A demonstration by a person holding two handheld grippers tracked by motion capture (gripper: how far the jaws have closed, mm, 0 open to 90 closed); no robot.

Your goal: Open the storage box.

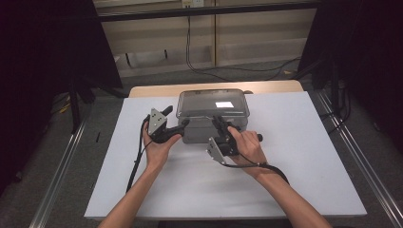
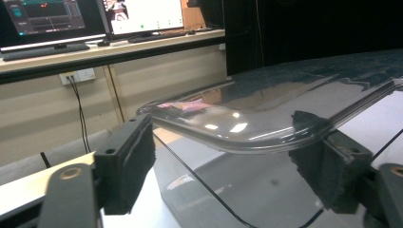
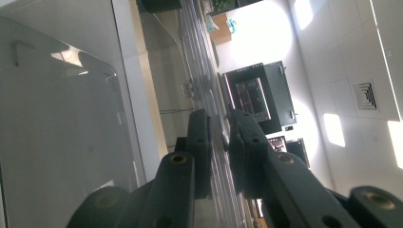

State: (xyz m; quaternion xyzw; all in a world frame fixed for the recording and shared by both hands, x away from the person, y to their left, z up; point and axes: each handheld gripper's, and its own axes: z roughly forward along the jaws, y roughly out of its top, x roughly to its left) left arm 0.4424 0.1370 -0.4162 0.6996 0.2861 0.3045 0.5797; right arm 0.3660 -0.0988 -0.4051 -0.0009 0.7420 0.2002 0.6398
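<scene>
A clear grey plastic box (image 1: 212, 107) with a lid stands at the back middle of the white table top (image 1: 294, 156). My left gripper (image 1: 184, 124) is at its front left corner. In the left gripper view the lid's rounded corner (image 2: 266, 109) lies between the wide-apart jaws of that open gripper (image 2: 228, 166). My right gripper (image 1: 219, 124) is at the box's front edge, turned on its side. In the right gripper view its jaws (image 3: 219, 142) are nearly together on the thin lid rim, with the box wall (image 3: 57, 133) to the left.
A wooden table edge (image 1: 214, 88) shows behind the white top. Cables (image 1: 214, 71) run over the floor beyond it, and metal rails (image 1: 62, 166) flank both sides. Monitors (image 2: 142, 16) stand on a shelf in the background.
</scene>
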